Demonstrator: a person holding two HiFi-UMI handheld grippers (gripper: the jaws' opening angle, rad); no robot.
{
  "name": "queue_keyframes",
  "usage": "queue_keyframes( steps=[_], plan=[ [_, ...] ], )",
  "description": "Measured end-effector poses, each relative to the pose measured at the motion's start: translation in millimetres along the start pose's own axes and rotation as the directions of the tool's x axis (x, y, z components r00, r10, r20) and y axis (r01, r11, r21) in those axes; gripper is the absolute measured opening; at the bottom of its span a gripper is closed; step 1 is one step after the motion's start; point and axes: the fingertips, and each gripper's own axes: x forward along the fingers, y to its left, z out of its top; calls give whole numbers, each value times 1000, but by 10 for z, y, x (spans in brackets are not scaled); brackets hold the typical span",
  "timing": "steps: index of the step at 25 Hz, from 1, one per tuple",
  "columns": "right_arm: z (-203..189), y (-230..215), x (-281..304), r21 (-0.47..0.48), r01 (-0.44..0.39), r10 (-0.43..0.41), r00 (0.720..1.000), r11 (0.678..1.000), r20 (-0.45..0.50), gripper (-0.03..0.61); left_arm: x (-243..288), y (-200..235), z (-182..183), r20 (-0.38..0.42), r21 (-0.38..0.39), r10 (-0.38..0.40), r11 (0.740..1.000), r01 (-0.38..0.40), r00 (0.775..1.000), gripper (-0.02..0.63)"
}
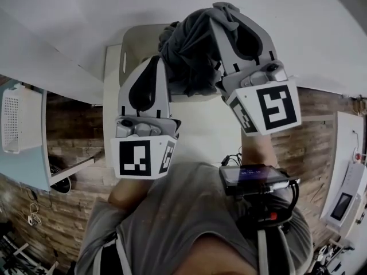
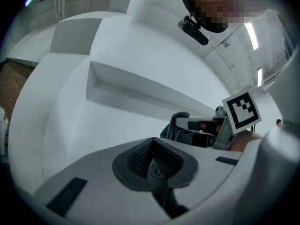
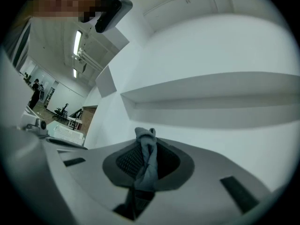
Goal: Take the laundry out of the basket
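A dark grey garment (image 1: 189, 44) hangs bunched in the air between my two raised grippers. My left gripper (image 1: 160, 59) is shut on its lower left edge; in the left gripper view the pads (image 2: 136, 161) meet with a fold of grey cloth (image 2: 158, 171) pinched between them. My right gripper (image 1: 223, 10) is shut on the garment's top, and a twisted grey strip (image 3: 146, 158) sticks up from between its pads. The left gripper view also shows the right gripper (image 2: 206, 125) with cloth (image 2: 176, 124) at its tip. Below the garment stands a cream tub (image 1: 137, 39) with a handle slot.
A white table (image 1: 112, 102) carries the tub. A white slatted basket (image 1: 17, 116) sits on a pale blue surface at the far left, also seen in the right gripper view as a white basket (image 3: 68, 134). Brick-pattern floor lies on both sides. White walls and a ledge (image 3: 211, 90) face both grippers.
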Motion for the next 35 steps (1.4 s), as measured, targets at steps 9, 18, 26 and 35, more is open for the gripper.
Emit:
queue_keyframes(
  steps=[9, 18, 26, 35],
  plan=[
    [501, -339, -767, -37, 66, -62, 994, 997, 93, 49, -177, -541, 20, 27, -4, -19, 1000, 19, 999, 8],
    [673, -574, -1596, -46, 130, -124, 985, 990, 123, 49, -388, -1173, 77, 43, 17, -61, 998, 61, 997, 8],
    [840, -831, -2159, -73, 191, -179, 972, 979, 151, 49, -435, -1634, 88, 56, 23, -104, 994, 102, 993, 8],
    [457, -799, -2445, -101, 166, -163, 986, 981, 38, 49, -454, -1926, -8, 46, -6, -143, 990, 143, 989, 8]
  ],
)
